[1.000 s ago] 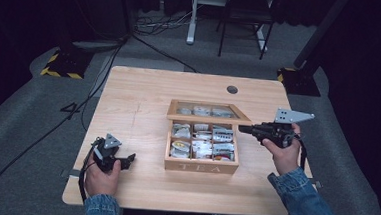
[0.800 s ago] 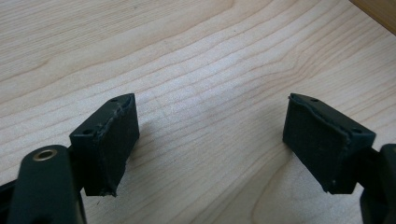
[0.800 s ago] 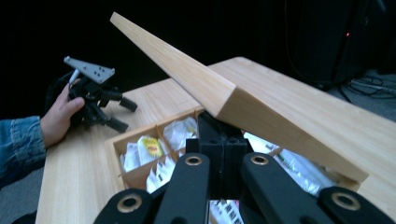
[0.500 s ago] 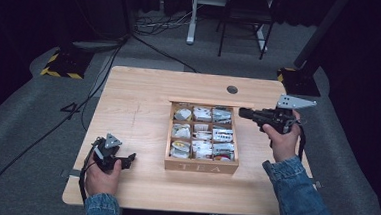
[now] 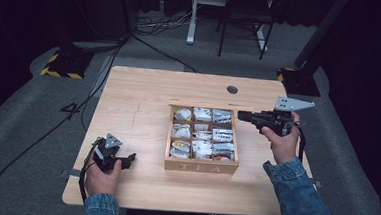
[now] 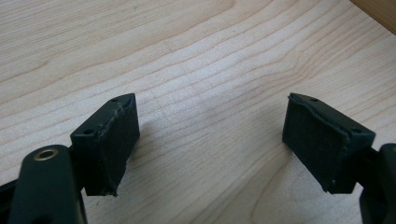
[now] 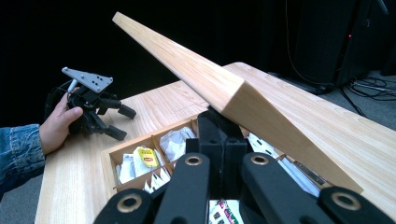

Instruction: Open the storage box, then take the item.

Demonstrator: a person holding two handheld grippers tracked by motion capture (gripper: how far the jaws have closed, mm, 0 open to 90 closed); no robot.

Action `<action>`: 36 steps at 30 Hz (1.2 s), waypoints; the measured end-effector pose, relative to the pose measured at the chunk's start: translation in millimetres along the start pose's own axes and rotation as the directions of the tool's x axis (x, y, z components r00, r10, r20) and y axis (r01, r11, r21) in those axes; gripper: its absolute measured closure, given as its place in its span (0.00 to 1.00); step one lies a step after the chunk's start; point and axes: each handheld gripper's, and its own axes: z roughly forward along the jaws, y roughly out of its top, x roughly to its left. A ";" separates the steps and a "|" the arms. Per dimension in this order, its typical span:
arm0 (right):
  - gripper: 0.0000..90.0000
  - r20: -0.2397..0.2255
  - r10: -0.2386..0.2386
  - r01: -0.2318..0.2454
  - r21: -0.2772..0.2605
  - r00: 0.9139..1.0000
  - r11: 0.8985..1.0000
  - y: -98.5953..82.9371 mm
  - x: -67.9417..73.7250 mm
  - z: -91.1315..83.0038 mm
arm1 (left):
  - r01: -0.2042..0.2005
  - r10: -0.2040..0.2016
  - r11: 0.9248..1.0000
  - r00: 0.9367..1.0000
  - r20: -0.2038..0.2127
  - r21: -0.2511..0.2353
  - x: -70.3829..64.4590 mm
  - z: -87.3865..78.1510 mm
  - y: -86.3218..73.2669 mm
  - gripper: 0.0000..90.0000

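Step in hand looks like opening the lid [image 7: 224, 88] of the wooden tea box [image 5: 201, 166]: the right gripper [image 5: 244, 116] sits at the box's far right corner, and in the right gripper view its jaws are closed together under the lid's edge, apparently pinching or propping it — contact itself is hidden, so grip versus push is unclear. The lid is tilted up, raised edge toward the camera, long axis running along the box's back side toward the hinge; in the high view it shows as a thin strip along the back wall. The box sits mid-table, right of centre, "TEA" face toward the person, compartments holding tea packets [image 5: 202, 114]. The left gripper [image 5: 130, 159] rests low over the table [image 6: 196, 60] near the front left, jaws wide apart, holding nothing. Next move likely calls for swinging the lid further back past vertical without dragging the box.
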 end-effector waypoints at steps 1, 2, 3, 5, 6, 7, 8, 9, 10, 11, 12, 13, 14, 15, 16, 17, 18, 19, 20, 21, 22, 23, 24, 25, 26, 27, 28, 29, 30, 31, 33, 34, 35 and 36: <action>1.00 -0.002 0.003 -0.003 -0.002 1.000 1.000 -0.1 -0.4 -0.8 | 0.001 -0.001 1.000 1.000 0.000 0.000 0.0 0.0 0.0 0.22; 1.00 -0.006 0.008 -0.008 -0.005 1.000 1.000 -0.6 -0.7 -1.6 | 0.000 0.000 1.000 1.000 0.001 0.001 0.5 0.4 0.6 0.22; 1.00 -0.006 0.008 -0.008 -0.005 1.000 1.000 -0.6 -0.7 -1.6 | 0.000 0.000 1.000 1.000 0.001 0.001 0.5 0.4 0.6 0.21; 1.00 -0.004 0.005 -0.005 -0.001 1.000 1.000 -1.1 -0.1 -2.0 | 0.006 -0.006 1.000 1.000 -0.002 0.000 0.9 1.6 1.7 0.21; 1.00 -0.005 0.004 -0.004 0.001 1.000 1.000 -1.3 0.2 -2.1 | 0.010 -0.010 1.000 1.000 -0.006 0.000 0.7 1.8 1.9 0.21; 1.00 -0.004 0.002 -0.002 0.002 1.000 1.000 -1.3 0.3 -2.1 | 0.016 -0.016 1.000 1.000 -0.012 0.003 0.4 1.9 2.0 0.21; 1.00 -0.003 0.004 -0.004 0.000 1.000 1.000 -1.3 0.3 -2.1 | 0.019 -0.019 1.000 1.000 -0.019 0.008 0.4 1.9 2.2 0.19; 1.00 -0.003 0.004 -0.004 0.000 1.000 1.000 -1.5 0.3 -2.1 | 0.022 -0.022 1.000 0.999 -0.029 0.008 0.3 2.1 2.3 0.18; 1.00 -0.007 0.007 -0.007 0.002 1.000 1.000 -1.9 0.4 -2.3 | 0.026 -0.026 1.000 0.999 -0.031 0.008 0.0 2.4 2.6 0.17; 1.00 -0.007 0.007 -0.007 0.002 1.000 1.000 -1.9 0.4 -2.3 | 0.037 -0.036 0.999 0.999 -0.032 0.009 -0.6 3.0 2.9 0.17; 1.00 -0.007 0.007 -0.007 0.002 1.000 1.000 -2.1 0.5 -2.3 | 0.040 -0.039 0.999 0.999 -0.034 0.008 -0.8 3.6 3.3 0.16; 1.00 -0.006 0.007 -0.007 0.002 1.000 1.000 -2.1 0.7 -2.3 | 0.039 -0.039 0.999 0.999 -0.034 0.007 -0.8 3.6 3.3 0.16; 1.00 -0.005 0.007 -0.007 0.002 1.000 1.000 -2.2 0.9 -2.3 | 0.035 -0.034 0.999 0.999 -0.038 0.008 -1.1 3.2 3.2 0.17; 1.00 -0.006 0.007 -0.007 0.001 1.000 1.000 -2.3 0.7 -2.3 | 0.033 -0.032 0.999 0.999 -0.035 0.007 -1.6 3.0 2.9 0.17; 1.00 -0.009 0.009 -0.009 -0.001 1.000 1.000 -2.5 0.5 -2.2 | 0.027 -0.026 1.000 0.999 -0.028 0.011 -2.0 2.5 2.6 0.17; 1.00 -0.010 0.010 -0.010 -0.003 1.000 1.000 -2.6 0.4 -2.1 | 0.016 -0.015 1.000 1.000 -0.022 0.018 -2.0 1.8 3.0 0.17; 1.00 -0.011 0.010 -0.010 -0.003 1.000 1.000 -2.7 0.3 -2.1 | 0.007 -0.006 0.999 1.000 -0.012 0.034 -1.8 0.5 4.2 0.18; 1.00 -0.012 0.009 -0.009 -0.002 1.000 1.000 -2.7 0.2 -2.2 | 0.001 -0.001 0.999 1.000 -0.005 0.054 -1.8 -1.5 5.8 0.21; 1.00 -0.012 0.009 -0.009 -0.003 1.000 1.000 -2.8 0.2 -2.2 | -0.008 0.007 0.997 1.000 0.004 0.080 -2.2 -4.5 8.5 0.26; 1.00 -0.013 0.010 -0.010 -0.004 1.000 1.000 -2.8 0.0 -2.2 | -0.008 0.007 0.996 1.000 0.003 0.090 -3.8 -5.8 9.6 0.34; 1.00 -0.012 0.011 -0.011 -0.002 1.000 1.000 -2.8 0.0 -2.3 | -0.020 0.020 0.995 1.000 -0.001 0.099 -5.7 -7.0 11.3 0.38; 1.00 -0.013 0.011 -0.011 -0.002 1.000 1.000 -2.9 0.1 -2.3 | -0.022 0.022 0.995 1.000 0.002 0.094 -7.3 -7.3 12.5 0.38; 1.00 -0.012 0.010 -0.010 -0.003 1.000 1.000 -2.9 0.1 -2.4 | -0.032 0.031 0.996 0.999 0.012 0.086 -10.6 -9.3 15.1 0.38; 1.00 -0.011 0.010 -0.010 -0.004 1.000 1.000 -2.7 0.3 -2.8 | -0.036 0.035 0.996 0.999 0.021 0.078 -12.7 -10.7 16.9 0.40; 1.00 -0.009 0.008 -0.008 -0.006 1.000 1.000 -2.4 0.5 -3.3 | -0.033 0.031 0.998 0.999 0.037 0.060 -16.4 -13.2 20.5 0.40; 1.00 -0.009 0.008 -0.008 -0.006 1.000 1.000 -2.4 0.5 -3.3 | -0.037 0.035 0.998 0.998 0.045 0.054 -18.0 -15.0 23.1 0.40; 1.00 -0.010 0.008 -0.008 -0.007 1.000 1.000 -2.4 0.5 -3.4 | -0.035 0.032 0.998 0.997 0.064 0.043 -21.0 -18.2 27.6 0.40; 1.00 -0.012 0.010 -0.010 -0.007 1.000 1.000 -2.5 0.4 -3.6 | -0.042 0.039 0.998 0.997 0.073 0.035 -22.6 -20.9 31.6 0.40; 1.00 -0.013 0.010 -0.010 -0.008 1.000 1.000 -2.7 0.4 -3.6 | -0.046 0.043 0.999 0.995 0.086 0.028 -23.9 -23.4 35.6 0.40; 1.00 -0.015 0.010 -0.010 -0.008 1.000 1.000 -2.9 0.2 -3.6 | -0.044 0.042 0.999 0.994 0.096 0.023 -25.1 -25.1 38.4 0.39; 1.00 -0.018 0.013 -0.013 -0.009 1.000 1.000 -3.5 0.0 -3.7 | -0.065 0.062 0.998 0.992 0.113 0.019 -26.7 -29.3 45.9 0.39; 1.00 -0.018 0.013 -0.013 -0.010 1.000 1.000 -3.7 -0.1 -3.7 | -0.078 0.076 0.997 0.990 0.115 0.013 -27.8 -32.0 50.3 0.39; 1.00 -0.018 0.013 -0.013 -0.010 1.000 1.000 -3.8 -0.2 -3.8 | -0.089 0.087 0.996 0.989 0.116 0.008 -28.7 -34.3 53.8 0.39; 1.00 -0.018 0.012 -0.013 -0.009 1.000 1.000 -3.9 -0.2 -3.9 | -0.094 0.093 0.996 0.988 0.124 0.001 -29.9 -36.7 57.1 0.39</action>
